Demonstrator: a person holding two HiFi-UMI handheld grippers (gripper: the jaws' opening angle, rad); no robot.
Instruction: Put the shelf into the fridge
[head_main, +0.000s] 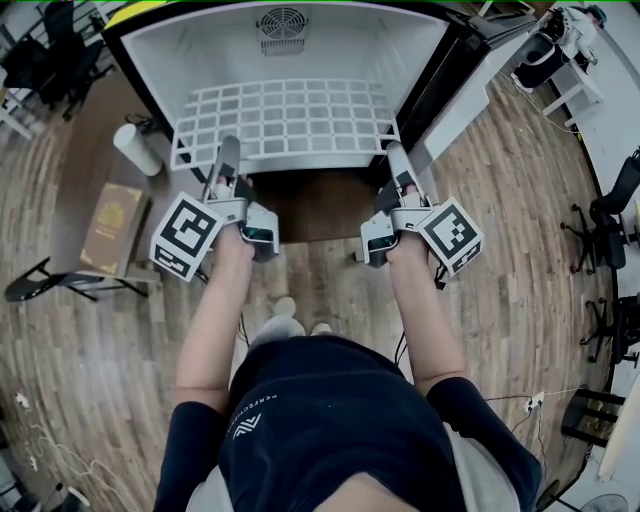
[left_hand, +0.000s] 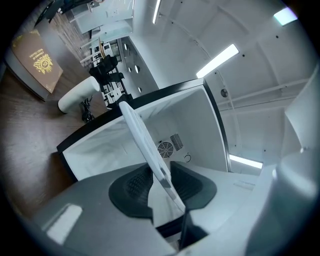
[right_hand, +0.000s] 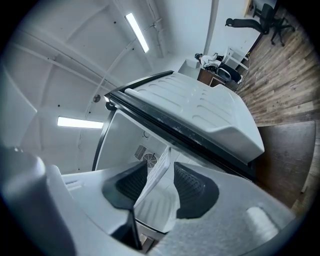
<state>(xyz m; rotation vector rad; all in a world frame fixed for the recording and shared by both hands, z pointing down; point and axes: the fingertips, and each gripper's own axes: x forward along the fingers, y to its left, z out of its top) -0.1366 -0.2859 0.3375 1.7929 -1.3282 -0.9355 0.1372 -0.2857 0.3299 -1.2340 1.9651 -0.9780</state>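
The white wire-grid shelf (head_main: 285, 120) lies flat across the mouth of the small white fridge with a black frame (head_main: 190, 45). It spans nearly the full width of the opening, its far edge is inside the cavity, and its near edge is at the fridge's front edge. The round fan grille (head_main: 281, 22) sits on the back wall beyond it.

The left tool (head_main: 228, 150) reaches the shelf's near edge close to its left corner, and the right tool (head_main: 394, 155) reaches it close to the right corner.

In the left gripper view the shelf's rim (left_hand: 142, 135) runs between the ribbed black pads of the left tool (left_hand: 162, 182). The jaws stand partly apart, with a gap on the left side (the rim lies close against the right pad), so nothing is clamped.

In the right gripper view the right tool (right_hand: 160, 182) is spread wide. The shelf's edge (right_hand: 162, 165) stands loose between its pads with space on both sides. The fridge's moulded white door (right_hand: 200, 115) hangs open to that side.

Left of the fridge are a white cylinder (head_main: 137, 148) and a flat brown book with a gold emblem (head_main: 113, 226).
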